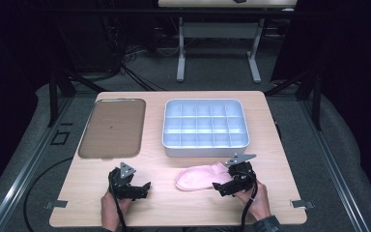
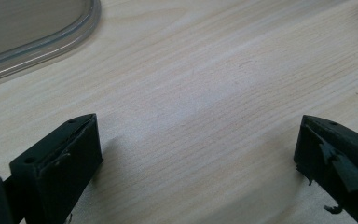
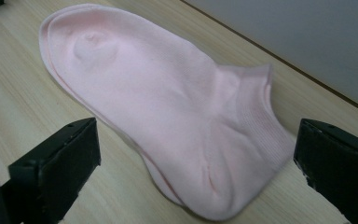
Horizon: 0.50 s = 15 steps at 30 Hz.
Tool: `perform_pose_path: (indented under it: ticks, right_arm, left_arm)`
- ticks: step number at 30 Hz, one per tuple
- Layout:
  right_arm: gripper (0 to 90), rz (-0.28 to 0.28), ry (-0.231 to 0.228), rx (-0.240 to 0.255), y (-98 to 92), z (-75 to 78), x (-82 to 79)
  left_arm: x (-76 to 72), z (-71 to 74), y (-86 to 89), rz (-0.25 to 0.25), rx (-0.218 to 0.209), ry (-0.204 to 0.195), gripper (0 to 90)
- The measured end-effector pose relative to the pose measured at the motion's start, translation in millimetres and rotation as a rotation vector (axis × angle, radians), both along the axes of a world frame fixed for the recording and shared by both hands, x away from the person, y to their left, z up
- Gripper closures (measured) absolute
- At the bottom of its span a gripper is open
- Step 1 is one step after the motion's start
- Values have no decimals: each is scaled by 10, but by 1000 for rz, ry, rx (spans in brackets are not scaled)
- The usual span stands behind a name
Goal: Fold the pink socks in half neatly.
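- We judge the work barely begun: the pale pink ankle sock (image 1: 199, 178) lies flat on the light wooden tabletop (image 1: 164, 166), just before the white compartmented plastic organiser tray (image 1: 206, 128), every compartment empty.
- Right claw (image 3: 196, 163) stands released, straddling the sock's cuff end; left claw (image 2: 198, 154) released over bare tabletop.
- Whether this is one sock or a stacked pair, we cannot tell.

High view: fixed above the near edge, facing forward-down over the whole light wooden table (image 1: 164, 203). Left gripper view: close, low over bare tabletop. Right gripper view: close on the pale pink ankle sock (image 3: 168, 116), shared with high view (image 1: 200, 176).
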State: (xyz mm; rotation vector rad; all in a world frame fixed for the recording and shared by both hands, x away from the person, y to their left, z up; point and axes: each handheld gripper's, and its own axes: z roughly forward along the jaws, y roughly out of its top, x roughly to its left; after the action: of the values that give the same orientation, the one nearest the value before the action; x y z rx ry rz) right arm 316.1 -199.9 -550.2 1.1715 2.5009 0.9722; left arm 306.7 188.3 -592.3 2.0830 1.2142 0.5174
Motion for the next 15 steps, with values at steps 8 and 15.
perform_pose_path:
  ticks: [8,15]
  right_arm:
    - [144,48,14,-47,242,-43,119]
    - [199,36,14,-74,328,-90,180]
  left_arm:
    - [0,-1,0,0,-2,-2,6]
    - [0,-1,0,-1,-2,-1,6]
